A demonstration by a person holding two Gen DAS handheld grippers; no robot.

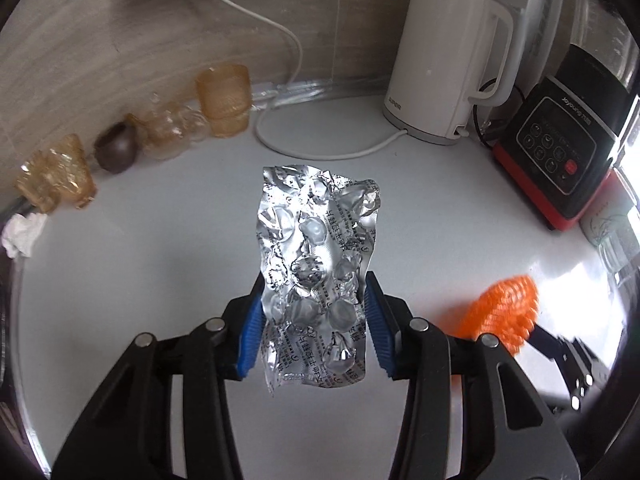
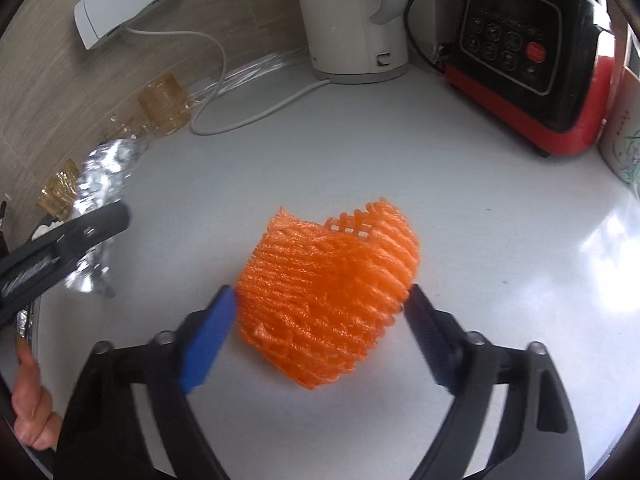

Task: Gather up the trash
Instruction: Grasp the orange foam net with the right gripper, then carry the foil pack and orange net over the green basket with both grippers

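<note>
— Any trash in hand yet?

— One piece for sure: a spent foil blister pack [image 1: 316,240], pinched by its long edges between the fingers of the left gripper [image 1: 315,284], and seemingly lifted off the white counter [image 1: 160,280].

— And on the right?

— Reaching round the orange foam fruit net [image 2: 332,264], near the middle of the counter. Right gripper [image 2: 321,291] spread wide, one finger at each side of the net, tips touching its edges. Cannot tell whether squeezing it yet or only brushing it.

— So roughly halfway?

— Probably less. No bin or bag in either view, so nothing dropped off as far as can be told. Also a crumpled white tissue [image 1: 24,232] at the left edge of the counter, near the amber glasses [image 1: 223,100]. Likely trash too, and untouched.

— Anything else to pick up?

— Not judging by this. White kettle [image 1: 440,60] and blender base [image 1: 560,140] at the far right: appliances, not trash.

— Left to do, then?

— Close firmly on the net, lift it, carry both pieces to a bin somewhere out of view, then come back for the tissue.
</note>
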